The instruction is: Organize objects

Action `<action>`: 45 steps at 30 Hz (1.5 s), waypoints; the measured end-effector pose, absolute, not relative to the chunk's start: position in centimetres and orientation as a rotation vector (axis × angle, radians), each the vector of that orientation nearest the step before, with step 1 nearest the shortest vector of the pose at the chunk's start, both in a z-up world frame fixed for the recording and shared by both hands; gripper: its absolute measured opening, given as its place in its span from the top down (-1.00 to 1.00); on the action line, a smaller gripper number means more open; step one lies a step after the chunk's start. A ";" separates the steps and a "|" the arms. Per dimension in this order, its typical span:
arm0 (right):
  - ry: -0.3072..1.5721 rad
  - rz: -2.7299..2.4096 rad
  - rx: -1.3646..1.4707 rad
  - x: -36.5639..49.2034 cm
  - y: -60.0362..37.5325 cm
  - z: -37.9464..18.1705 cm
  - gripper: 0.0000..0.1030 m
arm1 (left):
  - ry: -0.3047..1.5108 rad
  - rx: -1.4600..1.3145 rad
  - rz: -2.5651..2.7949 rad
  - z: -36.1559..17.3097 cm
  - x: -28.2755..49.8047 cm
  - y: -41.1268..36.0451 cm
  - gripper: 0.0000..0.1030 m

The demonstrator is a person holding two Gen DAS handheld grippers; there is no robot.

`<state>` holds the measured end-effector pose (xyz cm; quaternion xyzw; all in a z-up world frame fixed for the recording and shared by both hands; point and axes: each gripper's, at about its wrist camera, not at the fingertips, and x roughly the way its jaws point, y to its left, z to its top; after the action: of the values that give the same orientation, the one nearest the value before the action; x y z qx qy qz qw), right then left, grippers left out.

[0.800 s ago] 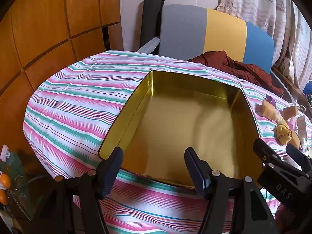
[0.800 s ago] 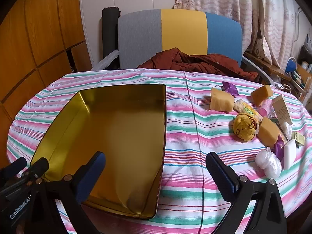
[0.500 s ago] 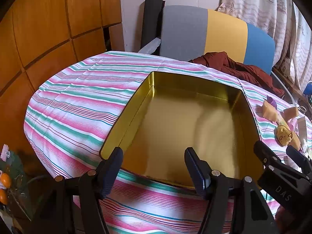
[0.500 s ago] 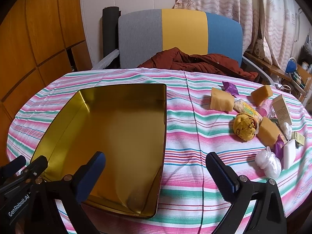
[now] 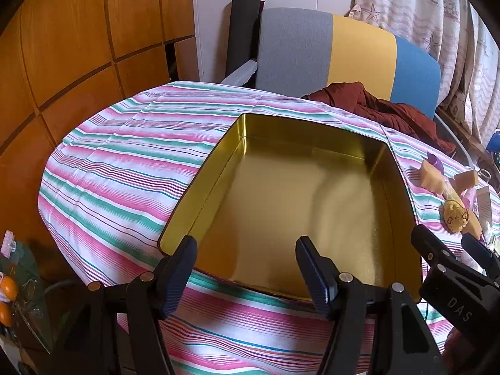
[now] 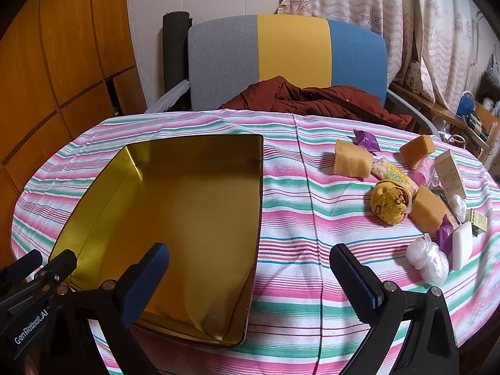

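An empty gold tin box [image 5: 300,193] lies open on the striped tablecloth; it also shows in the right wrist view [image 6: 175,218]. My left gripper [image 5: 247,268] is open and empty over the tin's near edge. My right gripper [image 6: 250,278] is open and empty above the tin's near right corner. Small items lie in a cluster at the right: yellow sponge blocks [image 6: 353,159], a yellow spotted ball [image 6: 389,201], a wrapped snack bar [image 6: 395,173], a white plastic bundle [image 6: 428,261], a white soap bar [image 6: 462,245].
A grey, yellow and blue chair [image 6: 287,59] with a dark red jacket [image 6: 312,100] stands behind the table. A wooden wall [image 5: 78,47] is at the left. Curtains [image 6: 406,15] hang at the back right. A small white carton [image 6: 450,176] stands at the table's right edge.
Both grippers have stayed open and nearly still. The views have shifted only slightly.
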<state>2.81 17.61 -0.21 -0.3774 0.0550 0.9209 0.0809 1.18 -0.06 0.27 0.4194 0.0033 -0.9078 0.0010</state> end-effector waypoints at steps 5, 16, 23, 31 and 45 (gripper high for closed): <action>0.172 2.752 -1.117 3.1 18.0 0.1 -1.00 | -0.007 1.308 -2.852 0.3 1.2 0.4 -0.29; 0.197 2.779 -1.070 4.3 20.1 0.8 -1.00 | 0.004 1.346 -2.888 0.0 1.6 1.4 -0.30; 0.216 2.698 -1.012 5.9 24.4 1.2 -1.00 | 0.040 1.467 -2.923 -0.6 1.7 2.9 -0.30; 0.224 2.633 -0.976 8.0 30.7 0.6 -1.00 | 0.132 1.611 -3.091 -1.3 3.1 5.9 -0.30; 0.392 2.382 -0.875 13.5 44.4 -1.9 -1.00 | 0.354 1.857 -3.264 -1.2 4.9 11.7 -0.30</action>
<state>13.52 44.36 -1.93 -0.3270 0.1462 0.8898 0.2828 4.85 11.72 -1.23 0.4681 0.0893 -0.8227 -0.3099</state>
